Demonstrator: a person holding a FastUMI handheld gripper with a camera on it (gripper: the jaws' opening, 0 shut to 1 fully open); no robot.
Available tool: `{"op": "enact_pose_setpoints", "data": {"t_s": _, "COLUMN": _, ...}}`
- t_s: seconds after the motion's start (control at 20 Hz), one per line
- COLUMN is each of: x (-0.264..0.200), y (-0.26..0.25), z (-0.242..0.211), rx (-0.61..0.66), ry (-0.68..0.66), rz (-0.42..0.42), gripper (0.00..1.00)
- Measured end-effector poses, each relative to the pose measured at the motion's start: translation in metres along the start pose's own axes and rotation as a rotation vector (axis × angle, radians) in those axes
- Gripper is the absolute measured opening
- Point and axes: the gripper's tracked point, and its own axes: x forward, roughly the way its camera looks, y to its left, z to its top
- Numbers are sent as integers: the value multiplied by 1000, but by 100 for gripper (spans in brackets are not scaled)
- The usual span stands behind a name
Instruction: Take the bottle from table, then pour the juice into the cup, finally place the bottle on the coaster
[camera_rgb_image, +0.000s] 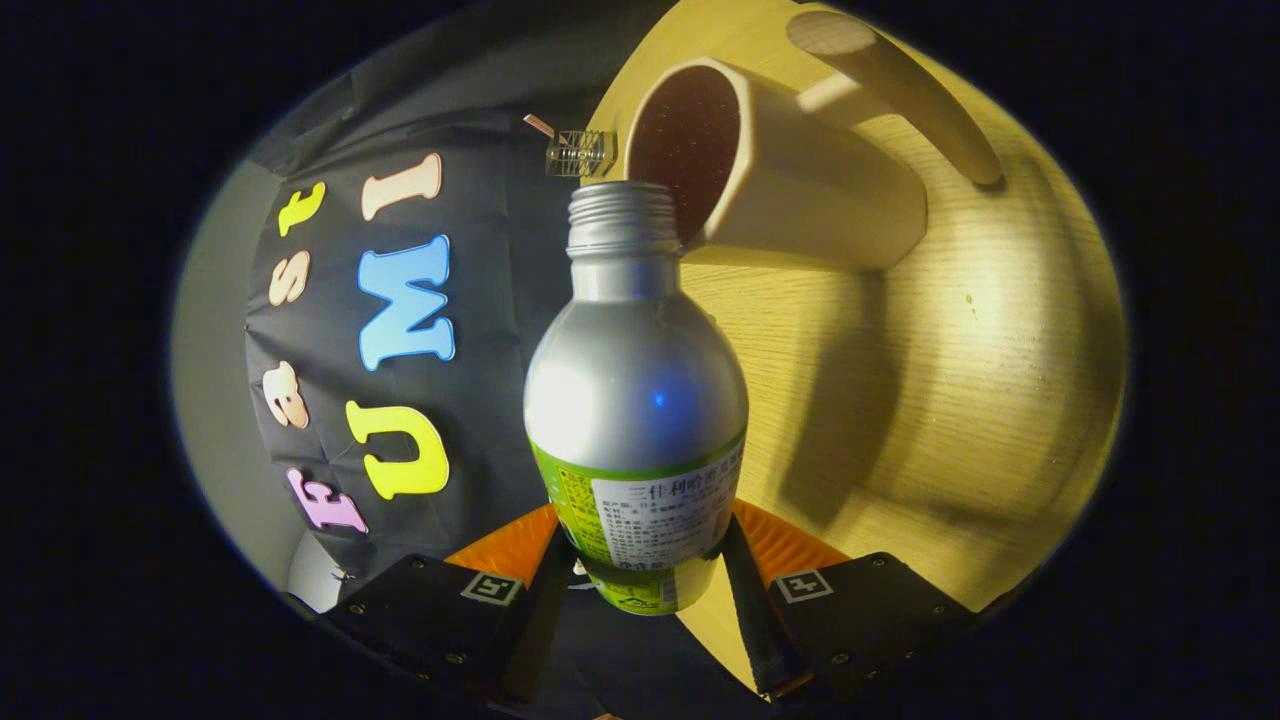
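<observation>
Wooden table (950, 400), one cup (800, 180), tongs (645, 570) clamping one bottle (635, 400) (uncapped mouth at cup's rim)

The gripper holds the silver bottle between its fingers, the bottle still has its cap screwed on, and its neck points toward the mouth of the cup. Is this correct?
Not quite. In the gripper view the bottle, held in the gripper, has no cap: its threaded neck is bare and open. The rest holds: both fingers press on it, and its neck points toward the mouth of the cup.
</observation>
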Motion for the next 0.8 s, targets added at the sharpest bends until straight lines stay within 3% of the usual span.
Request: {"op": "enact_pose_setpoints", "data": {"t_s": 0.8, "x": 0, "y": 26, "z": 3, "rx": 226, "ry": 32, "rz": 42, "gripper": 77}}
